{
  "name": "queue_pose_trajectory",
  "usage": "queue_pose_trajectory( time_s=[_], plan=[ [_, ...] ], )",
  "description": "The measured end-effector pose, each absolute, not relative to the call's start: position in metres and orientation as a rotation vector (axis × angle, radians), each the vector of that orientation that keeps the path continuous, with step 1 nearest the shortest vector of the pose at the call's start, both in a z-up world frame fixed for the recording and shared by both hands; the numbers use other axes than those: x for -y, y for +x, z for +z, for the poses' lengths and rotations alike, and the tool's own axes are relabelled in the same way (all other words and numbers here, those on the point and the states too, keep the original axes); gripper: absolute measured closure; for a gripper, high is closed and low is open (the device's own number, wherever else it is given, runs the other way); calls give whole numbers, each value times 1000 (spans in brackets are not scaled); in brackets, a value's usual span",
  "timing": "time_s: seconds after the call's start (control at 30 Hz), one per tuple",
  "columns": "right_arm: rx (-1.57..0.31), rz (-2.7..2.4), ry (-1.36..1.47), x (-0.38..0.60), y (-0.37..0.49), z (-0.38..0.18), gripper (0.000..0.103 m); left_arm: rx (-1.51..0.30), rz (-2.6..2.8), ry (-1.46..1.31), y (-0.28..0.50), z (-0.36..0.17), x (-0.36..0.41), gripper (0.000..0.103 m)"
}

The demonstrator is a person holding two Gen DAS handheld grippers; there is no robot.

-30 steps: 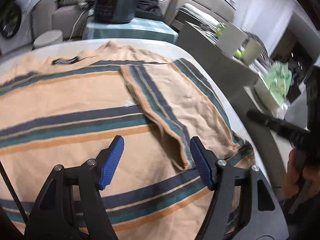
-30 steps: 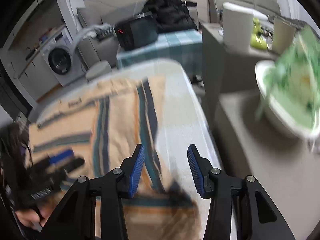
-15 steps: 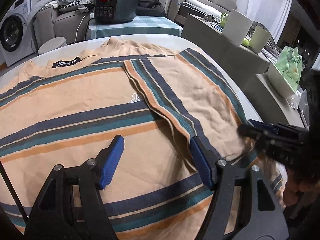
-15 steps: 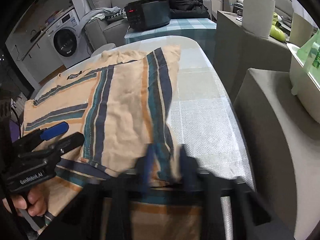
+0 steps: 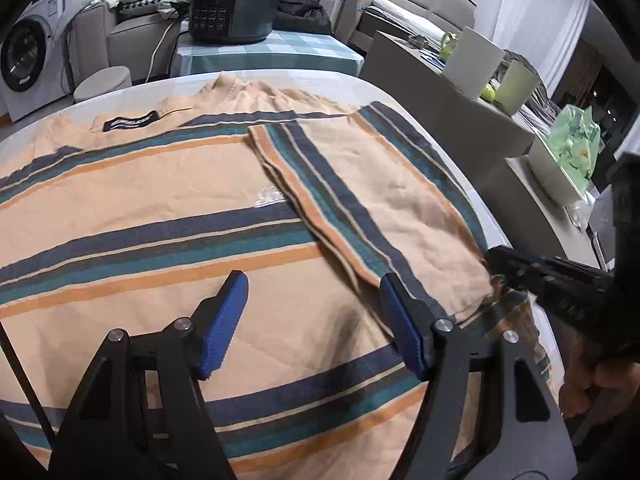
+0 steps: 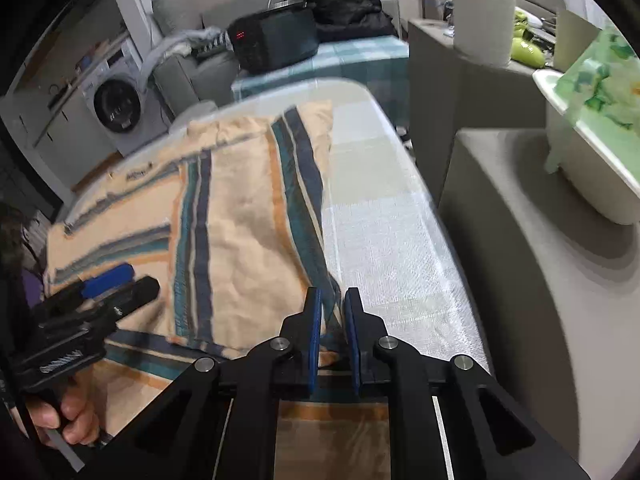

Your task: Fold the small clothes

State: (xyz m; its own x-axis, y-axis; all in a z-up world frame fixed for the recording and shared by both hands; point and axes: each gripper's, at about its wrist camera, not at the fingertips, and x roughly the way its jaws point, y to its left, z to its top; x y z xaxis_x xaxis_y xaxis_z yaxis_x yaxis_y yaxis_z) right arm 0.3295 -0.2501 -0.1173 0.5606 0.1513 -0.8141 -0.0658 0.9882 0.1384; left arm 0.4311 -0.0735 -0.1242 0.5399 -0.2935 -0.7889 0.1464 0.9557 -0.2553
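Note:
A beige T-shirt [image 5: 160, 200] with navy, teal and orange stripes lies spread on the white table [image 6: 380, 220]. Its right side, sleeve included, is folded inward as a flap [image 5: 380, 184]. My left gripper [image 5: 313, 280] hovers open over the shirt's middle; its right finger is at the flap's near corner and nothing is between the pads. My right gripper [image 6: 333, 294] is shut on the shirt's right edge, where the flap [image 6: 240, 220] ends, with fabric bunched between the blue pads. In the left wrist view it comes in from the right [image 5: 498, 260].
Behind the table, a black cooker [image 5: 232, 12] sits on a checked cloth. A washing machine [image 5: 24, 56] and a round stool [image 5: 102, 82] are at the far left. A grey counter [image 6: 500, 240] runs close along the right, bearing a white tub with green plastic [image 6: 592, 92].
My right gripper came down to the shirt's right edge and shut on the fabric. The left gripper stayed open in place.

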Motion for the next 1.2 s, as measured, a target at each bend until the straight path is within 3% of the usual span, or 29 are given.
queue_pose_trajectory(
  time_s=[0.23,0.6,0.67,0.73,1.0,1.03,1.1,1.17,1.2],
  plan=[
    [-935,117,98,252,318,-110,88,-973,-181,-13,426,-129,78,37],
    [-920,221,8,193,330,-119,86,-905,-70,-171,362,-98,-29,37],
    [-919,233,0,193,328,-121,81,-900,-16,-196,347,-97,-58,34],
    [-931,251,-12,190,325,-118,80,-887,58,-232,329,-97,-90,23],
    [-921,341,-58,139,304,-102,80,-829,275,-385,255,-94,-199,11],
    [-898,355,-37,134,299,-94,78,-818,304,-410,243,-94,-216,4],
    [-845,373,-22,119,286,-75,68,-792,363,-466,223,-96,-248,1],
    [-794,407,3,101,273,-56,44,-783,397,-515,210,-99,-271,1],
    [-778,431,19,91,268,-49,38,-781,405,-538,204,-101,-281,1]
  ],
)
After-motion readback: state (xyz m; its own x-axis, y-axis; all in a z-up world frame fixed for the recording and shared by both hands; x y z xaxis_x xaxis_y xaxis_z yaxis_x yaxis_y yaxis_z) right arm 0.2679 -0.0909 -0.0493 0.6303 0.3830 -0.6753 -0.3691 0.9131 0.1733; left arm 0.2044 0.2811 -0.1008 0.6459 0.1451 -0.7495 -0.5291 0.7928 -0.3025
